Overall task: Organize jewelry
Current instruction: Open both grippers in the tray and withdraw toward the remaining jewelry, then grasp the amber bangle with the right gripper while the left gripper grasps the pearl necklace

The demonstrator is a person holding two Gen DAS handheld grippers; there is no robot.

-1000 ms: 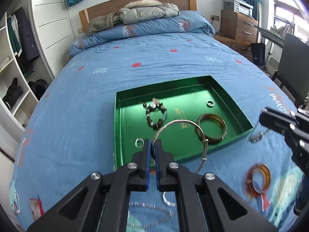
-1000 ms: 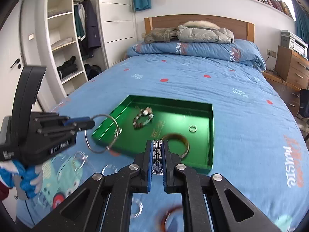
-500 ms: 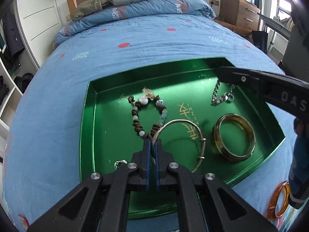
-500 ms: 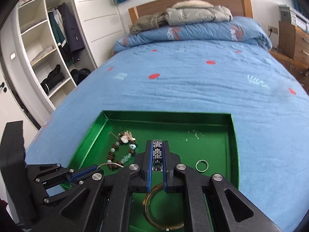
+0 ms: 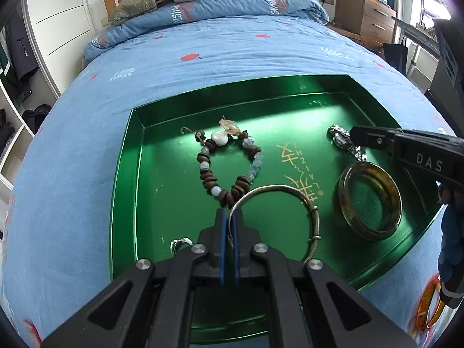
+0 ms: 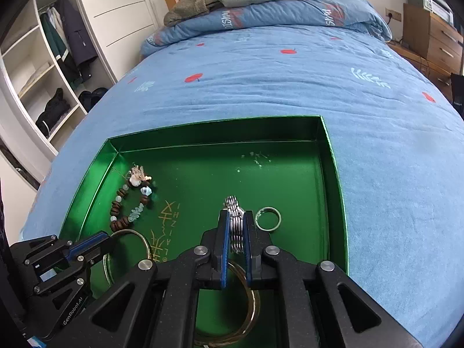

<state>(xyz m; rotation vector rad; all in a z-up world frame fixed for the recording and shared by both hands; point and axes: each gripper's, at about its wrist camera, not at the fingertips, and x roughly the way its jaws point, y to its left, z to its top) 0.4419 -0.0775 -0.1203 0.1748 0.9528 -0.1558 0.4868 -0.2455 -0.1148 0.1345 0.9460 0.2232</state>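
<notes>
A green tray (image 5: 127, 156) lies on the blue bed. My left gripper (image 5: 229, 217) is shut on a thin silver bangle (image 5: 290, 188) and holds it low over the tray's near part. My right gripper (image 6: 235, 217) is shut on a silver link watch band (image 6: 233, 206) and holds it over the tray's right part; its arm (image 5: 406, 148) shows from the left wrist view with the band (image 5: 337, 137) hanging at its tip. In the tray lie a beaded bracelet (image 5: 229, 168), a brown bangle (image 5: 371, 200), a small ring (image 6: 268, 217) and a small silver piece (image 5: 179, 243).
An orange bangle (image 5: 429, 304) lies on the bedspread right of the tray. A folded duvet and coats lie at the headboard. A wardrobe with open shelves stands at the left, a wooden dresser at the right.
Both grippers have moved forward from the bedspread to over the tray and come down lower, each still holding its piece.
</notes>
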